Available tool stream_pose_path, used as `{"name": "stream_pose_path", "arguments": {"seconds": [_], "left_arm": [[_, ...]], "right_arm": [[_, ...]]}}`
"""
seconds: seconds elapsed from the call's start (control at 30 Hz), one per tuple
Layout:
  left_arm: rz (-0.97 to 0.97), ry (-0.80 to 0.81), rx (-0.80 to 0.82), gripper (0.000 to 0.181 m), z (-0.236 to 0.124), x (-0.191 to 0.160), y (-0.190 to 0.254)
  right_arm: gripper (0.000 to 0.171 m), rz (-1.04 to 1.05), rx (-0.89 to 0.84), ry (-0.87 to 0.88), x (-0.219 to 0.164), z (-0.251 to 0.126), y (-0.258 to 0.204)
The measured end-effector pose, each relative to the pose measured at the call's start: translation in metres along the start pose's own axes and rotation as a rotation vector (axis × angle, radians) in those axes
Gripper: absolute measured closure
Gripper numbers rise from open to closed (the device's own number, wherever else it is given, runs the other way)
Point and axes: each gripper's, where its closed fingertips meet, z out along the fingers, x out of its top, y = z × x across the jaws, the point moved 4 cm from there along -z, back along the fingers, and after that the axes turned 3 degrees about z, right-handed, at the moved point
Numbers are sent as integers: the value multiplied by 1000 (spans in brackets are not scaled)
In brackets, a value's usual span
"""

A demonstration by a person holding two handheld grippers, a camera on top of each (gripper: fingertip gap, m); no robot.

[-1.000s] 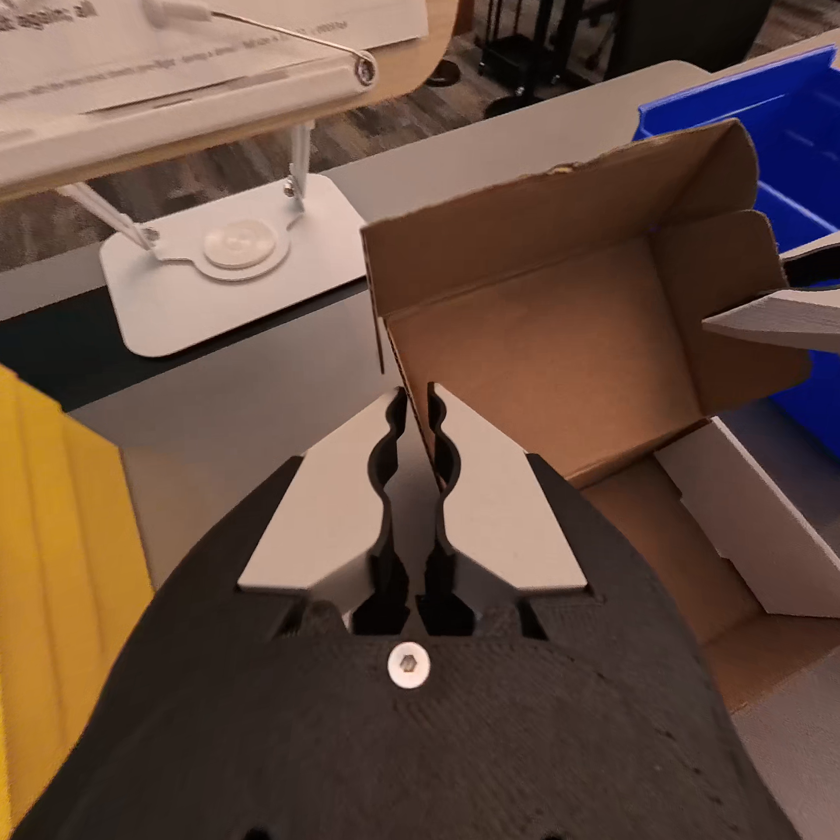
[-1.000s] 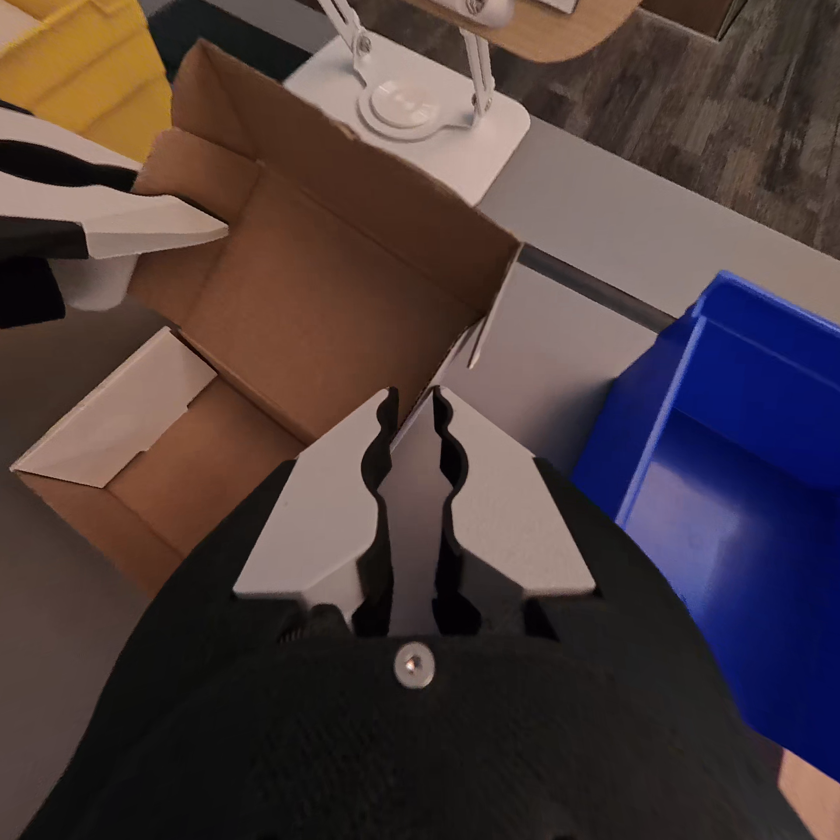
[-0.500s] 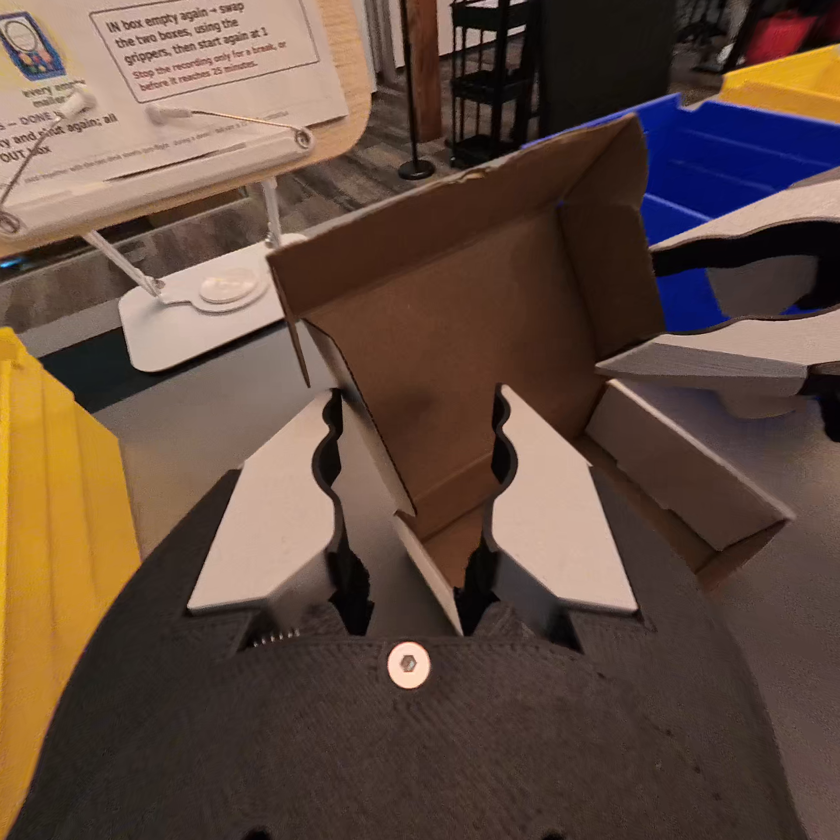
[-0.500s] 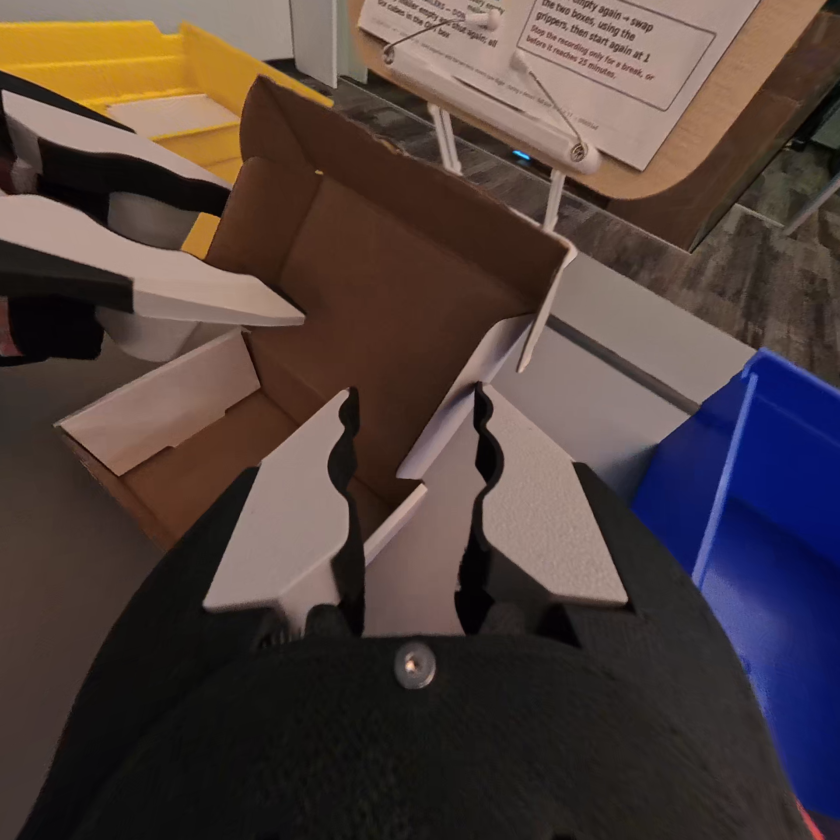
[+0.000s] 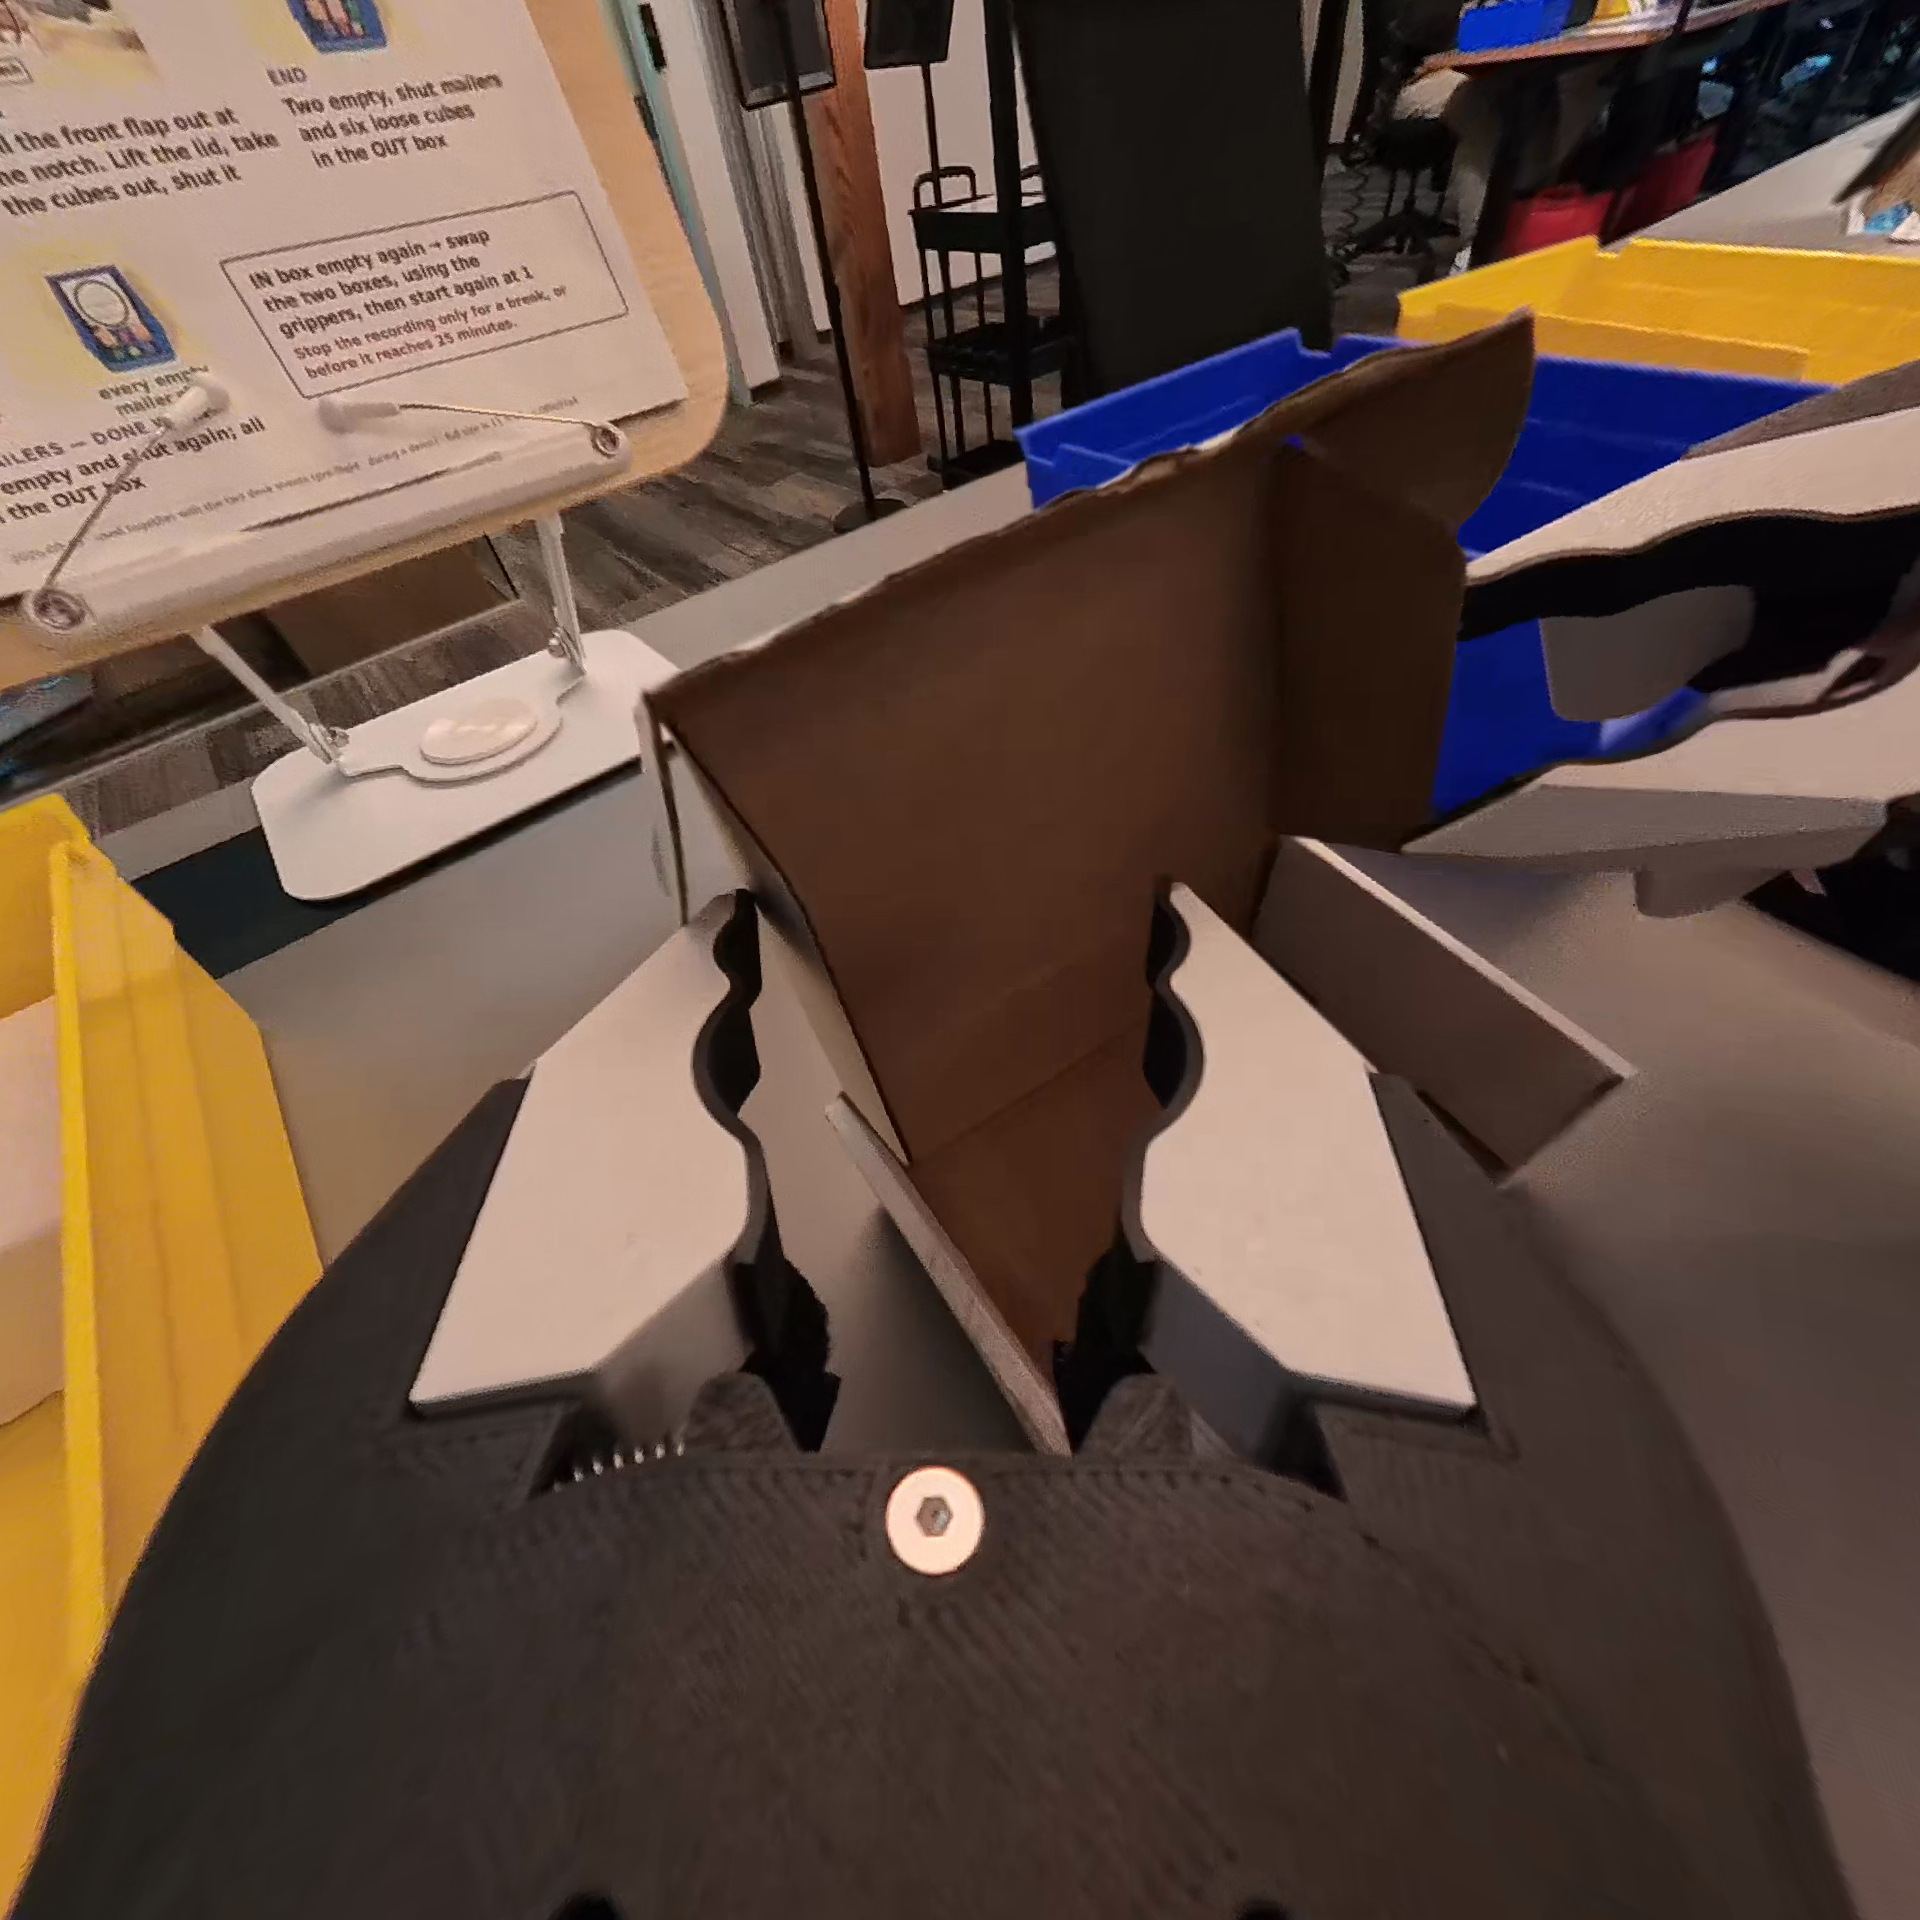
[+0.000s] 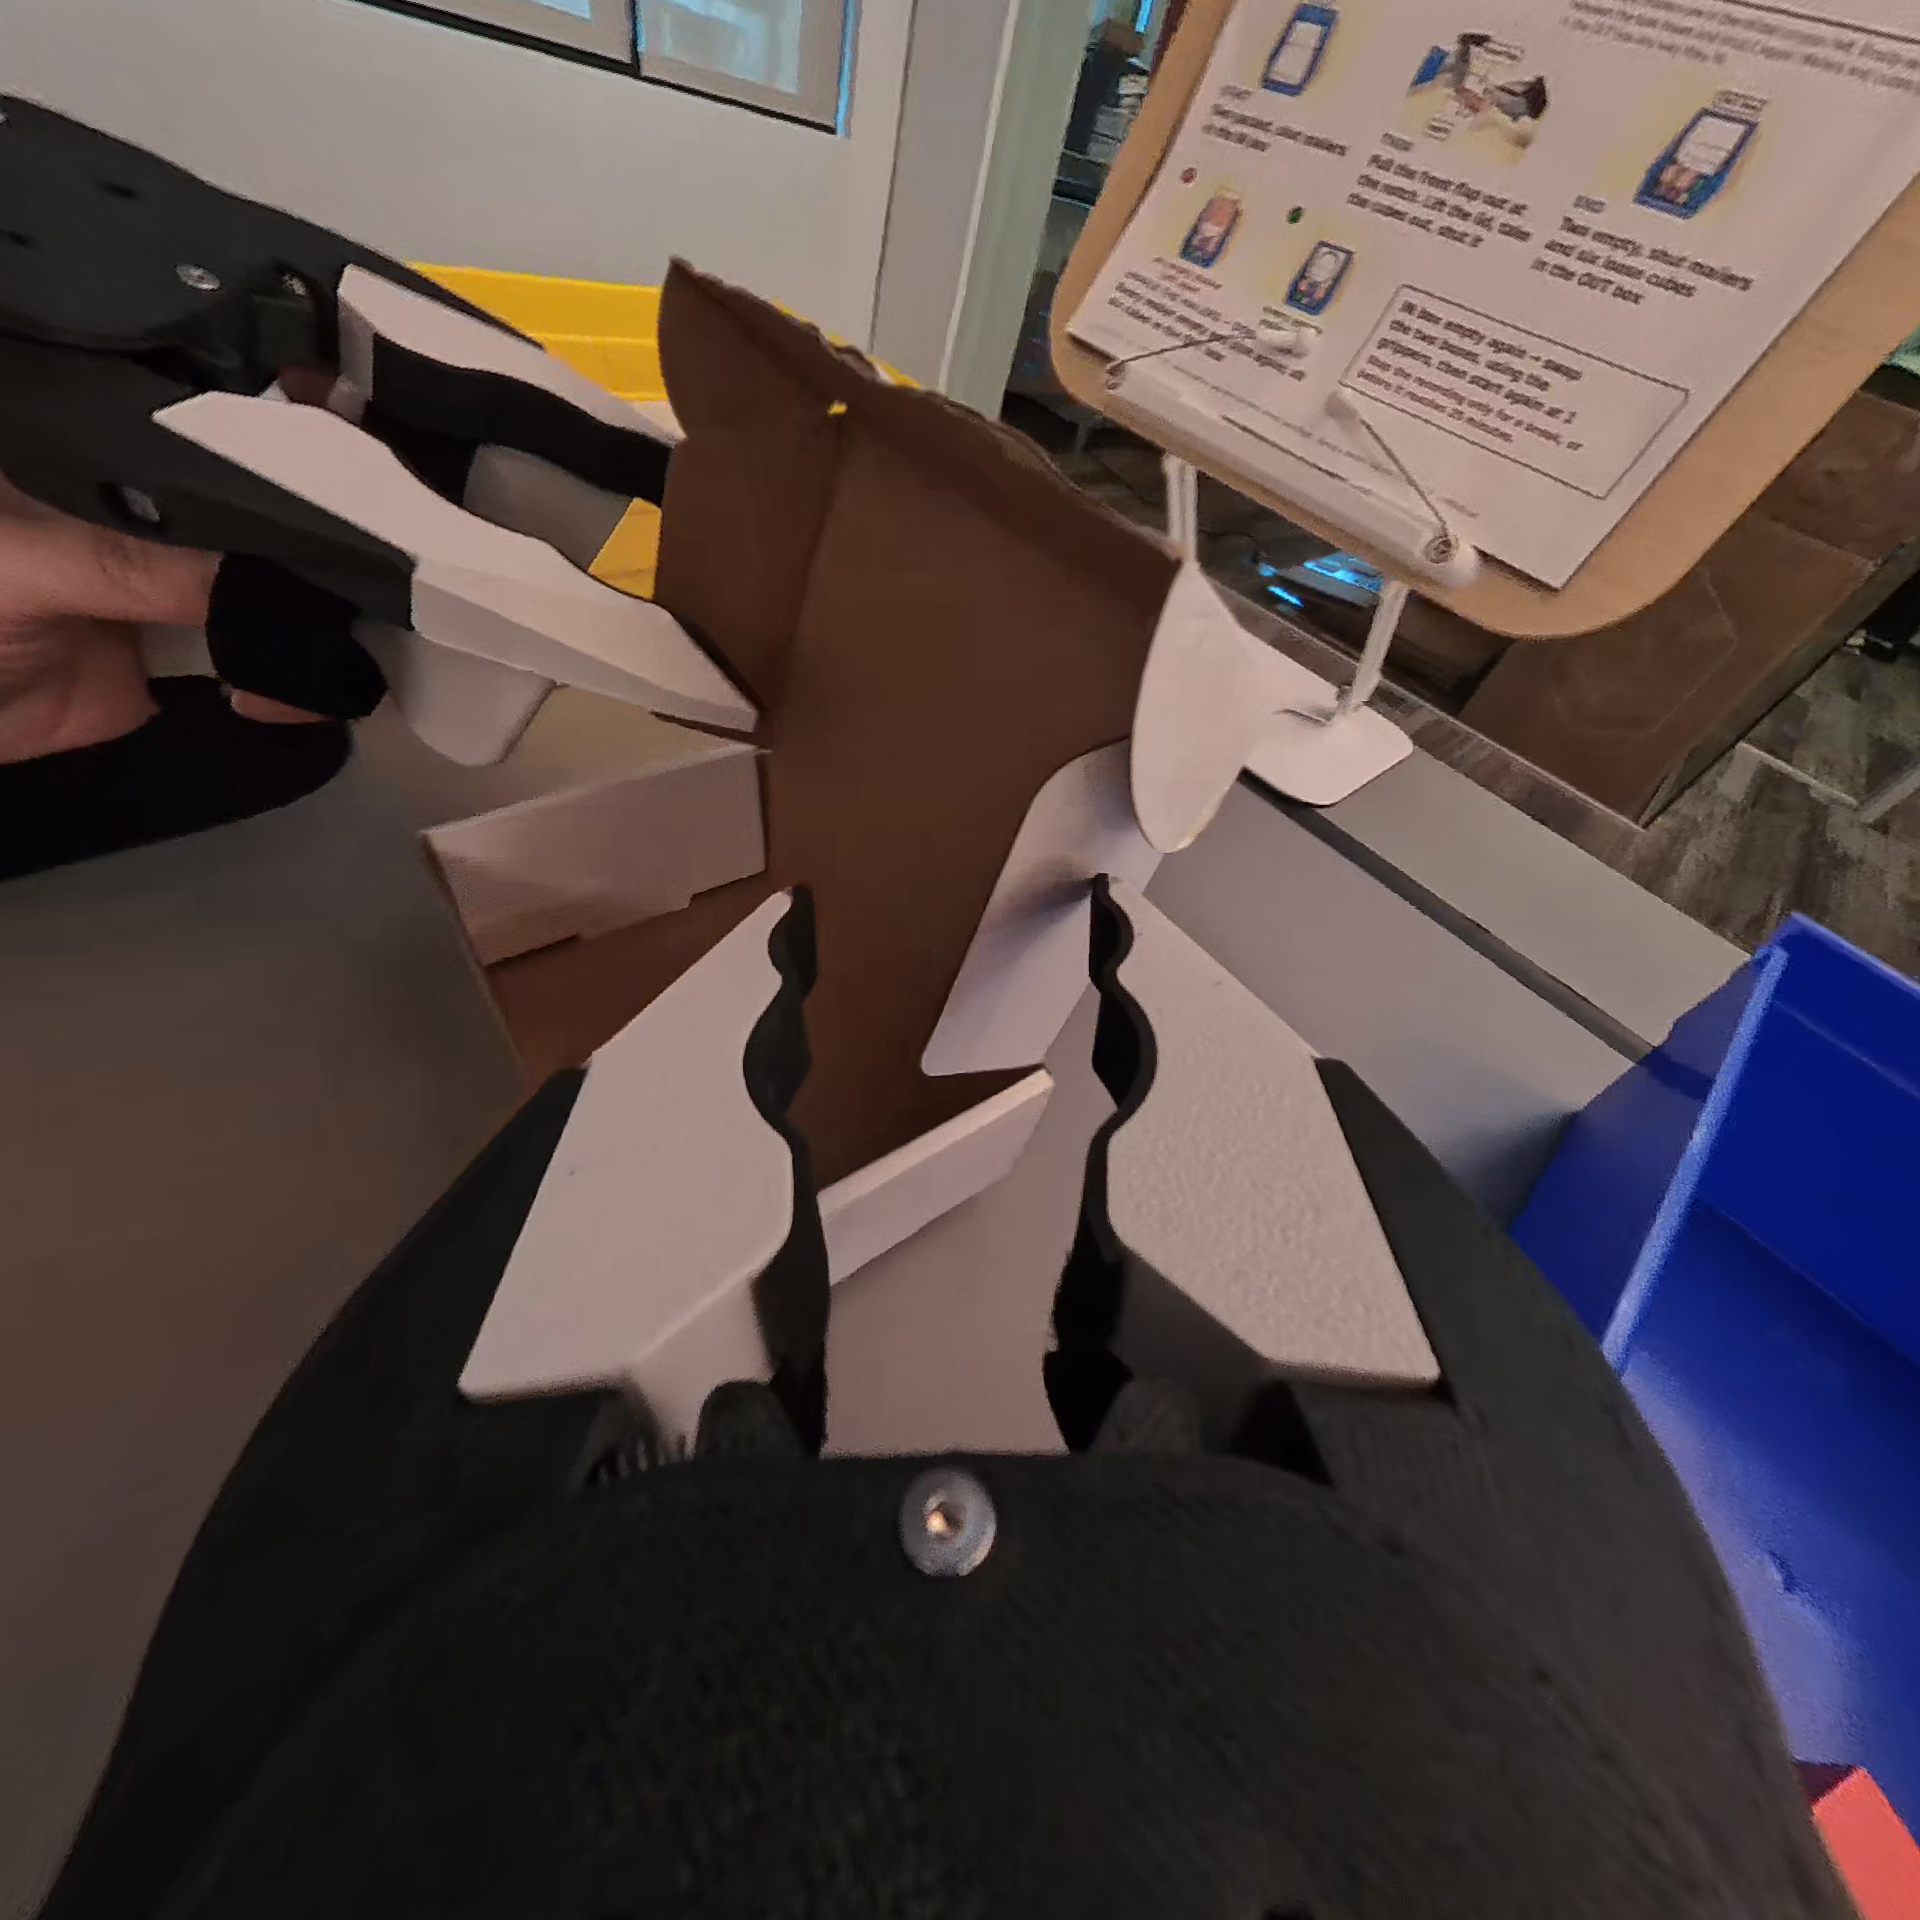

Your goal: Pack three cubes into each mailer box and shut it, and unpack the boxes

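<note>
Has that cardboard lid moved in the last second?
Yes. The lid has swung up from leaning back to nearly upright, its top edge now above the blue bin.

Dim room with dark wood-plank floor (image 5: 727, 499), a wooden post (image 5: 862, 260) and white wall (image 6: 520, 156) behind.

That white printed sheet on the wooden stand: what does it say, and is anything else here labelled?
White printed sheet on the wooden stand: black print with small coloured pictures; I don't repeat its wording.
Brown cardboard mailer box, blue plastic bin, yellow plastic bin: no writing visible.
</note>
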Motion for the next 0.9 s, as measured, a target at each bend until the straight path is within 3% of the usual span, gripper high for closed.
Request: {"name": "stream_pose_path", "arguments": {"seconds": [0.2, 0.53, 0.7, 0.9], "left_arm": [[44, -2, -57, 105, -29, -15, 21], [95, -107, -130, 89, -54, -38, 50], [157, -180, -149, 99, -64, -53, 60], [36, -197, -90, 108, -89, -65, 52]], "right_arm": [[118, -137, 41, -42, -20, -18, -27], [112, -140, 90, -135, -43, -32, -59], [112, -95, 89, -155, -49, -36, -61], [111, -61, -27, -131, -46, -55, -52]]}}
